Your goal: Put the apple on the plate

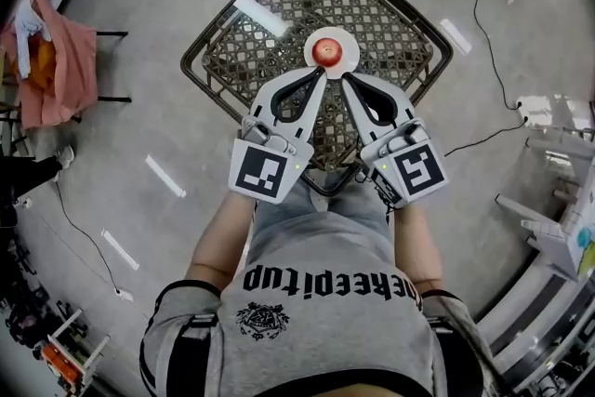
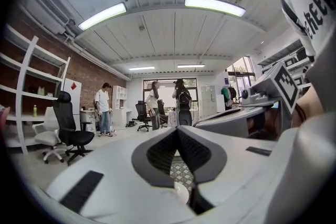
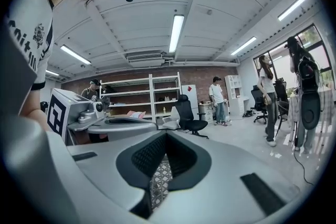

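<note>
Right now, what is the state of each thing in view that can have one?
apple: resting on the plate, held by nothing.
plate: flat on the wicker table, carrying the apple.
left gripper: fingers shut, empty, tip near the plate.
right gripper: fingers shut, empty, tip near the plate.

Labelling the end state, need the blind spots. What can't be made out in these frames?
- Apple: in neither gripper view, hidden below the shut jaws; the left gripper view shows only a sliver of plate.
- Head view: whether the left gripper or right gripper touches the plate rim; tips overlap it.
- Table near corner: covered by the grippers.
</note>
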The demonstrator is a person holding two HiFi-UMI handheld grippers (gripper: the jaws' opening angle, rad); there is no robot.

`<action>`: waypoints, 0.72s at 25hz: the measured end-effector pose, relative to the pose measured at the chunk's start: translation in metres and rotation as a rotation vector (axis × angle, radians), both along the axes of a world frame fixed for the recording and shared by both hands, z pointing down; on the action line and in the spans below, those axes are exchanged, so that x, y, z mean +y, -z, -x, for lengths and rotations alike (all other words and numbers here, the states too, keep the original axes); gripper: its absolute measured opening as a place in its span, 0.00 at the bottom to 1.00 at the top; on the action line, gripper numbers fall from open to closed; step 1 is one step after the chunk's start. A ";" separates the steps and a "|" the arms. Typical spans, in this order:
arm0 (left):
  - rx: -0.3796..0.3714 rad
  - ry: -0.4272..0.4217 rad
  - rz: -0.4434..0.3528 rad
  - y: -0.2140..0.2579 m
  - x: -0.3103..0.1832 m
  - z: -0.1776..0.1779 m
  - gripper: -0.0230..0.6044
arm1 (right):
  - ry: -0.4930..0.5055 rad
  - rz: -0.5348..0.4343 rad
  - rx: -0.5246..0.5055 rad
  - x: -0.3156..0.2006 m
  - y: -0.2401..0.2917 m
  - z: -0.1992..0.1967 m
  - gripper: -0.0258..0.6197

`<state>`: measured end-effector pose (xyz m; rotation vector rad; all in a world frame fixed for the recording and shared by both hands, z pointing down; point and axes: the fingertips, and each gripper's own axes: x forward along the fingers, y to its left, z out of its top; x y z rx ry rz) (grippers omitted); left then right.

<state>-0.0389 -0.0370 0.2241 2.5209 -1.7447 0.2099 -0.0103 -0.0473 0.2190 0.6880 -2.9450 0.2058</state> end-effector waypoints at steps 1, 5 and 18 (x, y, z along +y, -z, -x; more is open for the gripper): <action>-0.003 0.007 -0.003 0.000 0.001 0.000 0.06 | 0.008 -0.003 -0.002 0.001 0.000 0.000 0.06; -0.014 0.041 -0.007 -0.001 0.004 0.000 0.06 | 0.039 -0.007 -0.017 0.002 0.000 0.000 0.06; -0.020 0.131 -0.005 0.010 0.005 0.001 0.06 | 0.124 -0.014 -0.026 0.002 0.012 0.001 0.06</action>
